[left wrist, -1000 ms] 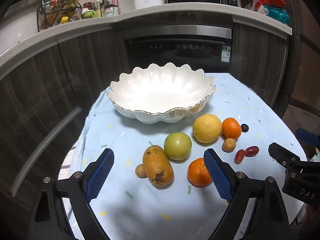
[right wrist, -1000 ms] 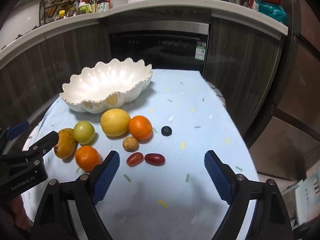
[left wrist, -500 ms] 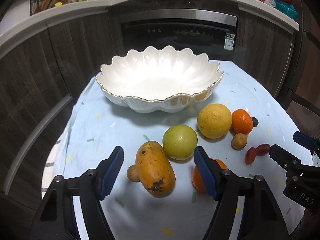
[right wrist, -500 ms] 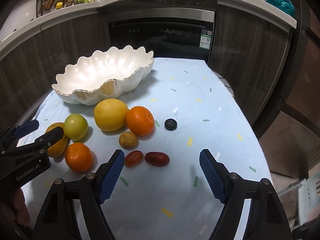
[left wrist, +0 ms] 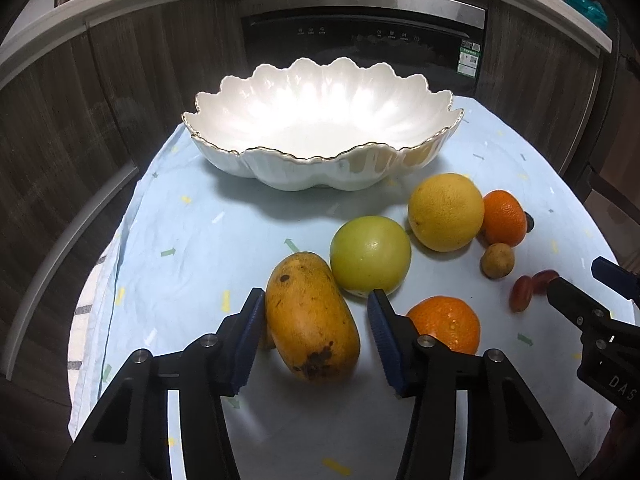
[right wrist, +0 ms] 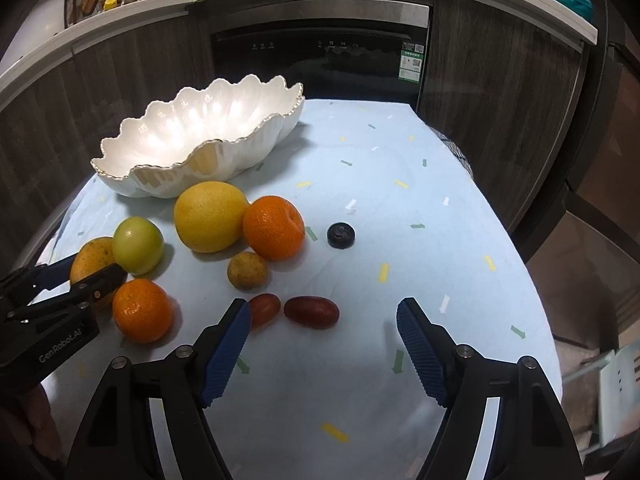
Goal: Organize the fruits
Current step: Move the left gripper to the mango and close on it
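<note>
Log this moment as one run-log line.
left tongs: closing around mango, not yet clamped | right tongs: open near red fruits | bowl: empty

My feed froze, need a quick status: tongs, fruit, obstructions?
Left tongs closing around mango, right pad not yet touching. Right tongs open, empty, near the red fruits. Bowl empty. Nothing blocking.

"GenRobot.AI" on the left gripper body; "DAS" on the right gripper body.

We see bare tabletop right of the blueberry; leftward, clustered fruit and the bowl block passage.
</note>
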{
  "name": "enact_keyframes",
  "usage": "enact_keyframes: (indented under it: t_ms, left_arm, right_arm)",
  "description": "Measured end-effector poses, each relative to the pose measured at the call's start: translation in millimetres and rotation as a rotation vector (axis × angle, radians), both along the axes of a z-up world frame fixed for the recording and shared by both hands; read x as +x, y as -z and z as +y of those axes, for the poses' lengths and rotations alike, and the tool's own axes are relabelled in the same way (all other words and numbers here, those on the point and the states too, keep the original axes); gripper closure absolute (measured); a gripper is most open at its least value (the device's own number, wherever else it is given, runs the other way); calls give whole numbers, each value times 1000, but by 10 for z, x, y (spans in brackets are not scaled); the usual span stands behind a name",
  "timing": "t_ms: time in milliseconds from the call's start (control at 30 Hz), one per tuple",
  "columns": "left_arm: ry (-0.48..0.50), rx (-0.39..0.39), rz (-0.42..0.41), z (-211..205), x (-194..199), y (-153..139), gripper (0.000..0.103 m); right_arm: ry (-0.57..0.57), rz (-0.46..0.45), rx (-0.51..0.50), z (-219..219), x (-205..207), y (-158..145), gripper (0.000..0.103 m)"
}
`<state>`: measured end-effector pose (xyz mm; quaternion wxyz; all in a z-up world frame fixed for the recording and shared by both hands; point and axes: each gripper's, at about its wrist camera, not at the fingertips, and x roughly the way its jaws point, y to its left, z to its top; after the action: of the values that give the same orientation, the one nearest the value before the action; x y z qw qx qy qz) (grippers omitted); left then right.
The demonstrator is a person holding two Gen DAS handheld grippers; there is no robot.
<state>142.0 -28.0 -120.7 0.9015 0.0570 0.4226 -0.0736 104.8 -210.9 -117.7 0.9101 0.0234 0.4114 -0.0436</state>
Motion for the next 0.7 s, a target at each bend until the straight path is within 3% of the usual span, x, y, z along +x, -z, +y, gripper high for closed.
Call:
enact_keyframes:
  t_ms: [167,233,333,700]
  left_arm:
    - [-2,12,-8,2,-9,2,59]
    - [-2,11,-10,5,6,3,60]
    - [0,24,-15,-8,12,12,59]
    - [-5,24,-19,-8,91,30,59]
  right_arm:
    - [10,13,7,-34,41,48,35]
    - [11,22,16,-46,73,78,44]
    - [12,36,20,-53,113,124,48]
    - [-8,34,17,0,216,168,56]
